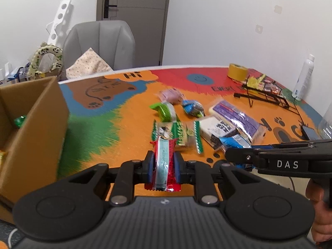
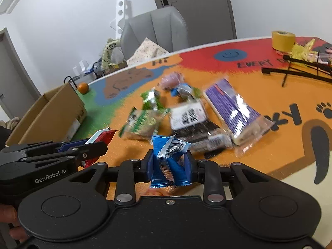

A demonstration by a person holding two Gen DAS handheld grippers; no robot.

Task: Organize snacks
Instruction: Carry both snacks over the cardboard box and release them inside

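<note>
The left gripper (image 1: 164, 161) is clamped on a red pack (image 1: 165, 166) with a pale blue label, its blue pads pressed to both sides – the pack stands on end between them, lifted off the table (image 1: 128, 137). The right gripper (image 2: 170, 161) pinches a blue pack (image 2: 169, 161) the same way, the wrapper crumpled between its pads and clear of the tabletop. In the left view the right gripper reaches in from the right edge, low over the near packs, a hand (image 1: 320, 213) behind it.

Just beyond the fingers lies a loose cluster of snacks. Nearest is a green-edged pack (image 1: 176, 132), with a black-and-white pack (image 1: 217, 130) beside it on the right. Right of that lies a long purple pack (image 1: 238, 116), angled away. Further back sit a green pouch (image 1: 164, 109), a small blue pouch (image 1: 193, 108) and, furthest, a pink pack (image 1: 172, 95).

At the left stands an open box (image 1: 33, 134) on the near edge of the table; something green (image 1: 19, 121) shows inside it. An orange ball (image 2: 83, 87) sits just behind the box in the right view.

At the far right of the table are a black wire rack (image 1: 263, 95) and a yellow tape roll (image 1: 237, 71), with a white bottle (image 1: 304, 77) at the edge. A grey chair (image 1: 99, 43) stands behind the table – a door (image 1: 134, 18) beyond it.
</note>
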